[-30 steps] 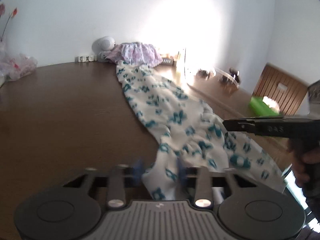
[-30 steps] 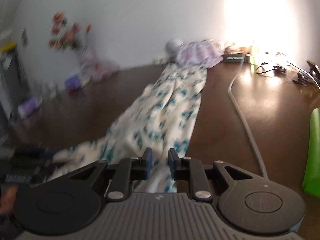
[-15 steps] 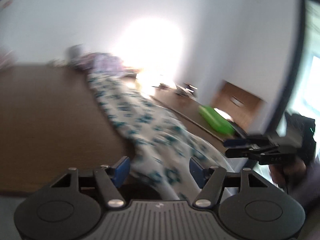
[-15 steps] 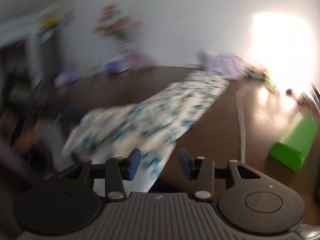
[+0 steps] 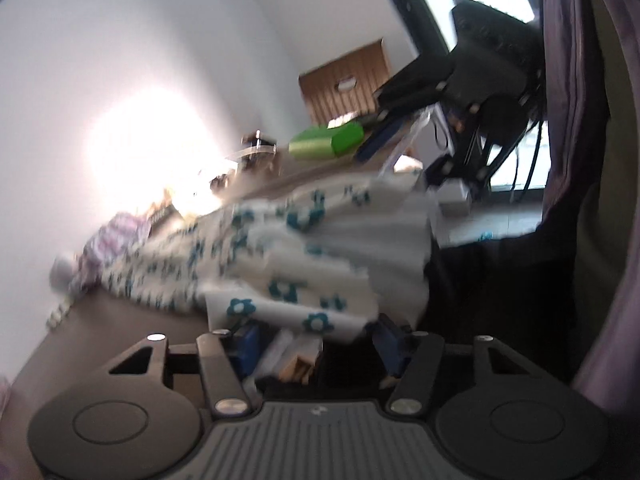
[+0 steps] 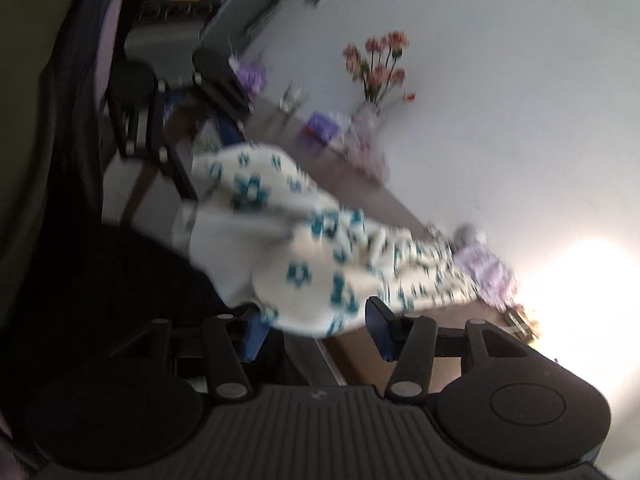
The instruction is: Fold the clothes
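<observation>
A white garment with teal flowers [image 5: 320, 240] lies stretched along the brown table [image 5: 120, 328], and its near end hangs over the table edge. My left gripper [image 5: 318, 346] has its jaws wide apart and closing. The hem lies loose between the pads, which do not press on it. My right gripper [image 6: 318, 332] is opening, and the garment [image 6: 320, 248] droops between its blue pads [image 6: 380, 332] without being pinched. Each view is rolled and blurred. In the left wrist view the right gripper [image 5: 374, 128] is at the garment's far corner.
A purple garment [image 5: 108, 240] lies at the table's far end. A green box [image 5: 324, 142] sits near the far edge, with a wooden cabinet [image 5: 348, 80] behind. A vase of flowers [image 6: 376, 76] stands on the table [image 6: 452, 316]. The person's dark clothing [image 5: 580, 200] fills the side.
Both grippers were shut on the garment's near end a second ago and now stand open with it loose between them. Both views have rolled strongly and swung toward the person.
</observation>
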Demonstrator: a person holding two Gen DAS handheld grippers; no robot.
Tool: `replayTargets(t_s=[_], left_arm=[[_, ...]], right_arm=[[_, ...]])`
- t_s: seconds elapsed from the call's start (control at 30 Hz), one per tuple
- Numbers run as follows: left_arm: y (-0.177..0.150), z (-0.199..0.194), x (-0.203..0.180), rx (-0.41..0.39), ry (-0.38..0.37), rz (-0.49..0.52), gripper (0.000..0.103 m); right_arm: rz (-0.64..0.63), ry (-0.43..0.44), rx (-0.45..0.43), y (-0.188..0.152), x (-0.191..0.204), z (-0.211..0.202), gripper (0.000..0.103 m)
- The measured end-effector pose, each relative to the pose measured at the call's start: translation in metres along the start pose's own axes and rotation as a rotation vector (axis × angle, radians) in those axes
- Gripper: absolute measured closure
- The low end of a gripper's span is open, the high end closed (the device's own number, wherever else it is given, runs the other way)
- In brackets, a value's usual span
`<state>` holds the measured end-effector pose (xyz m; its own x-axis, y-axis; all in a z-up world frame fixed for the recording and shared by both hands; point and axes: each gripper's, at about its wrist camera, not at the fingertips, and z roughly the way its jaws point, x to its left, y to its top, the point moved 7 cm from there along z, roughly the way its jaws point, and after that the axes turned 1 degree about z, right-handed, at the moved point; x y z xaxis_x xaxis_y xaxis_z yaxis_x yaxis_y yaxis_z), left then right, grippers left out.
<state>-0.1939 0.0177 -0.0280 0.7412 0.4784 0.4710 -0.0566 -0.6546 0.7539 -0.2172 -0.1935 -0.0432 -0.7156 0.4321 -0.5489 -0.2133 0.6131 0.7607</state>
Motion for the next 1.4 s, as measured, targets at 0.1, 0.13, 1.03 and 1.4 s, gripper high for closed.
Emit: replayTargets(t_s=[0.1,0.13,1.03,1.4], left_arm=[[0.011,0.010,-0.001,-0.042,0.013,0.035,0.046],[0.013,0.012,-0.005,-0.048,0.014,0.061,0.046],[0.008,0.050,-0.038,-0.080,-0.013,0.381,0.051],[0.046,0.021,0.055,-0.157,-0.224,-0.483,0.097]], right_arm=[[0.056,0.038,-0.077,0.015,-0.009,0.007,0.055],[0.086,0.061,-0.086,0.017,-0.012,0.013,0.056],[1.027,0.394,0.042,-0.009,-0.078,0.073,0.088],[0.995,0.546,-0.008,0.019,-0.076,0.045,0.093]])
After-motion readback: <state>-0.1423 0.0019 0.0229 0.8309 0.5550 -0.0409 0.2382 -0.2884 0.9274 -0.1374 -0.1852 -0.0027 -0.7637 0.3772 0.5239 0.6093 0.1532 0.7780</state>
